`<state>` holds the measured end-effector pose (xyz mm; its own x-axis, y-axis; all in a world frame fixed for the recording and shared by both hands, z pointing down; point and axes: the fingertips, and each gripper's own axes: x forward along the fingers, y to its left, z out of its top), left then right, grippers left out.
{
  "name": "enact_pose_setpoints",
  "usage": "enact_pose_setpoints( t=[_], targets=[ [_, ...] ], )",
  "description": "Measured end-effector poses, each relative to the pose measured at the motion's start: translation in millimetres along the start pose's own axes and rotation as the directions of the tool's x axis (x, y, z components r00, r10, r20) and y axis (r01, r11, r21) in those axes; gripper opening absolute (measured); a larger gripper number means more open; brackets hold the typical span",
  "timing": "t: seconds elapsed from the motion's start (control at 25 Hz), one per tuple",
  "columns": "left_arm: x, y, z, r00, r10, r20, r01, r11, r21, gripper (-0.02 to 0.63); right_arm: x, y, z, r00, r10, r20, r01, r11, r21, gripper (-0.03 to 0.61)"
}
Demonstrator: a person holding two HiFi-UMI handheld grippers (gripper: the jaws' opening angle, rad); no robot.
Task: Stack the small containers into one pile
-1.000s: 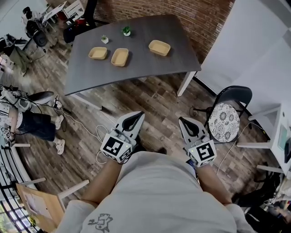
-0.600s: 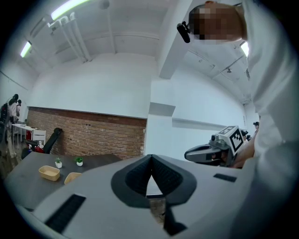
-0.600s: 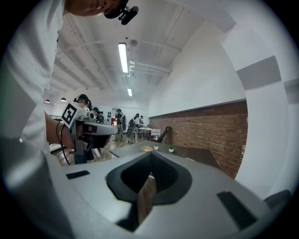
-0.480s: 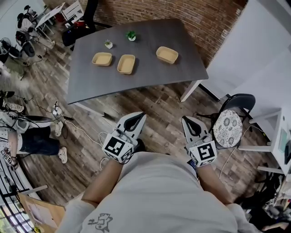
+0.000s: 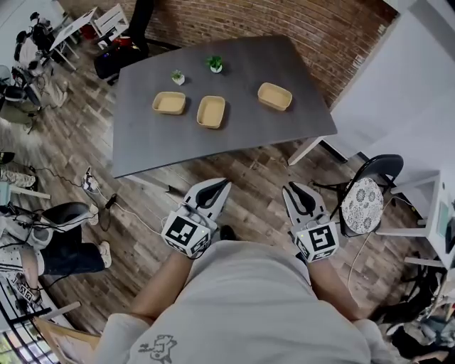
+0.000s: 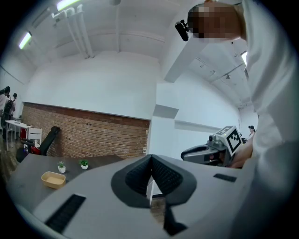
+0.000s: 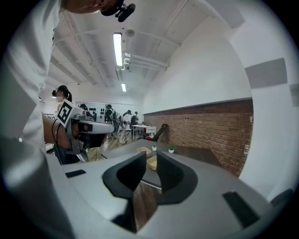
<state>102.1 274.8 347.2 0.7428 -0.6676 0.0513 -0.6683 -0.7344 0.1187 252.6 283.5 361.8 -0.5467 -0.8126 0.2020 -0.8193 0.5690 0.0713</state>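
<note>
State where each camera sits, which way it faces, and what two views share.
Head view: on the person's head, looking down at the table and three containers; torso, arms, left tongs and right tongs show.
Left gripper view: rides the shut left tongs, facing the brick wall; right tongs alongside.
Right gripper view: rides the right tongs, jaws just opening, empty, facing the table; left tongs alongside.
Shared: all see the table.

Table (image 5: 242, 135): dark grey, plain.
Left-edge container (image 5: 169, 103), middle container (image 5: 211, 111), right-edge container (image 5: 274, 96): all pale tan.
Far edge: two plants (image 5: 178, 76) (image 5: 215, 65), green in white pots.
Floor (image 5: 249, 174): grey-brown wood-grain planks.
Wall (image 5: 284, 21): red-brown brick.
Chair cushion (image 5: 361, 200): white with dark floral print.
Your shirt (image 5: 249, 306): pale grey.
</note>
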Motion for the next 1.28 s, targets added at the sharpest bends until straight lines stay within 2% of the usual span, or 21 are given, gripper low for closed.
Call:
enact_pose_setpoints(
  t=[0.28,0.4,0.76,1.08,1.28],
  targets=[
    [-19,30,-3,1.0,-0.023,-0.002,0.023,1.0,-0.001,0.011,31,24,0,0.999,-0.013,-0.037,0.013,1.0,0.015,0.12],
    [-27,43,-3,1.0,-0.019,-0.006,0.019,1.0,0.017,0.011,43,34,-1,0.999,-0.011,-0.044,0.011,1.0,0.018,0.127],
    [-38,63,-4,1.0,-0.008,-0.001,0.008,1.0,0.0,0.011,64,47,-4,0.998,0.012,-0.061,-0.01,0.999,0.033,0.137],
    [-46,83,-8,0.998,0.056,0.006,-0.056,0.998,-0.015,0.011,88,50,-1,0.996,0.058,-0.061,-0.057,0.998,0.022,0.15],
    [-40,93,-4,0.997,0.074,-0.006,-0.074,0.997,0.012,0.011,106,46,0,0.995,0.084,-0.056,-0.082,0.996,0.033,0.15]
  ],
)
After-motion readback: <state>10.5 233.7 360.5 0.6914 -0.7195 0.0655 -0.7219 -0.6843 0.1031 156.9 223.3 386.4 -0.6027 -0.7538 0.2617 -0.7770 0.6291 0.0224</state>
